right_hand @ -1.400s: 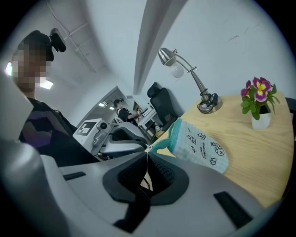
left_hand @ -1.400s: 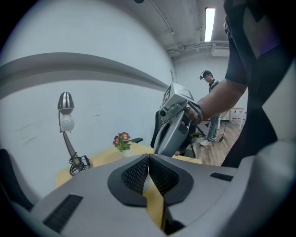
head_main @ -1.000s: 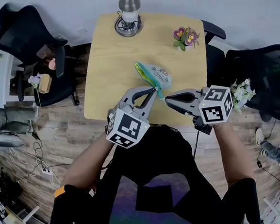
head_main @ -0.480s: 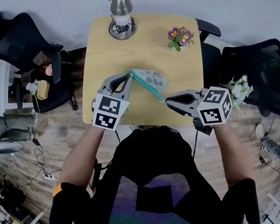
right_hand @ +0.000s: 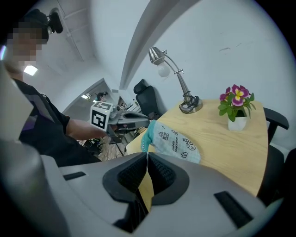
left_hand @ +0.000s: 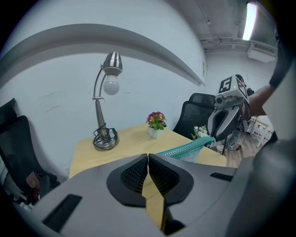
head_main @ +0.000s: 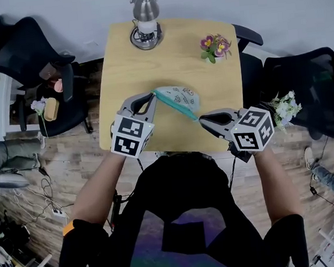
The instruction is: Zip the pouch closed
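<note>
**Short of the lamp: pouch stretched between both grippers**

On our side of the lamp [head_main: 144,21], over the table [head_main: 126,64], we hold the pouch [head_main: 182,95] strung between the two grippers. The left gripper [head_main: 152,95] is clenched on the pouch end nearer the lamp. The right gripper [head_main: 200,119] is clenched on the end farther from the lamp, close to us. Each gripper view shows its jaws pressed together, with the teal zip edge [head_main: 176,106] running out from the tip.

The zip edge is the long axis. It runs straight from one gripper tip to the other, slanting away from the lamp as it goes from left to right. The pouch body lies on the lamp side of that line. Neither gripper has a reach advantage, since each already sits at one end.

We cannot make out the slider. The edge reads as one closed band, so we judge the zipping to be at or near its end. Any further pull should follow the axis, with the right gripper anchoring.
</note>
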### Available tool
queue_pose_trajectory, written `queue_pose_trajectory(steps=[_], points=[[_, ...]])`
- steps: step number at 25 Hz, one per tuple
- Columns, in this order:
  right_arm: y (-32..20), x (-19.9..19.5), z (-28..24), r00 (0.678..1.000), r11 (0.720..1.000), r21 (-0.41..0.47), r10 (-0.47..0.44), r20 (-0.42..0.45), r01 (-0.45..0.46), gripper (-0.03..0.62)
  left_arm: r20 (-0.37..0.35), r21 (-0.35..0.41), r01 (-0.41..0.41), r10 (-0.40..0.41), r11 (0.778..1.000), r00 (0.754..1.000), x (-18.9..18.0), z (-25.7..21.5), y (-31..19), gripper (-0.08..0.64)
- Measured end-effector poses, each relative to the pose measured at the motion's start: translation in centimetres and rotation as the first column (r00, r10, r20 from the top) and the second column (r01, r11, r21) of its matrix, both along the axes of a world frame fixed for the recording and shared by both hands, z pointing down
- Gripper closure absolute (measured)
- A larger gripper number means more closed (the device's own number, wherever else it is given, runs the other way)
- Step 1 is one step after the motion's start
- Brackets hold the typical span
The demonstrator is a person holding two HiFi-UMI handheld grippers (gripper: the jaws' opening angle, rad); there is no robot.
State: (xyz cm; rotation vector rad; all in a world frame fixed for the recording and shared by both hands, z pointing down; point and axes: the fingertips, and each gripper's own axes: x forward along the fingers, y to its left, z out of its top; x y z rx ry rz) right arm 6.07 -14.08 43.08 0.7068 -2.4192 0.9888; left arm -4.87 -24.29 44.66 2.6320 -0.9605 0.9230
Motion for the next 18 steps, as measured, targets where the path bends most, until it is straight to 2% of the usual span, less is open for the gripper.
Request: queue_pose_trajectory(steps=[3, 6, 9, 10, 14, 18], points=[[-0.7, 0.3, 0.6, 0.998, 0.999, 0.015, 0.033, -0.05, -0.032, 0.565, -0.028, -0.028, 0.014, -0.014, 1.0, 0.999, -0.2, -0.3, 0.6, 0.546], [-1.1, 0.5, 0.7, 0.997, 0.999, 0.024, 0.048, -0.066, -0.046, 0.55, -0.087, -0.05, 0.046, -0.05, 0.998, 0.995, -0.4, -1.1, 1.0, 0.546], [-1.5, 0.2, 0.0, 0.998, 0.998, 0.044, 0.055, -0.041, -0.053, 0.463, -0.141, -0.052, 0.07, -0.077, 0.996, 0.987, -0.4, -2.4, 1.3, 0.546], [-1.7, 0.1, -0.4, 0.997, 0.996, 0.061, 0.06, -0.042, -0.058, 0.451, -0.156, -0.047, 0.074, -0.081, 0.996, 0.984, -0.3, -2.9, 1.4, 0.546], [-3.0, 0.0, -2.2, 0.989, 0.979, 0.186, 0.106, -0.104, -0.085, 0.449, -0.201, 0.003, 0.099, -0.097, 0.995, 0.975, 0.1, -5.4, 1.3, 0.546], [-4.8, 0.0, -5.1, 0.967, 0.926, 0.343, 0.216, -0.136, -0.159, 0.474, -0.228, 0.084, 0.135, -0.113, 0.987, 0.967, 0.6, -8.0, 1.0, 0.546]])
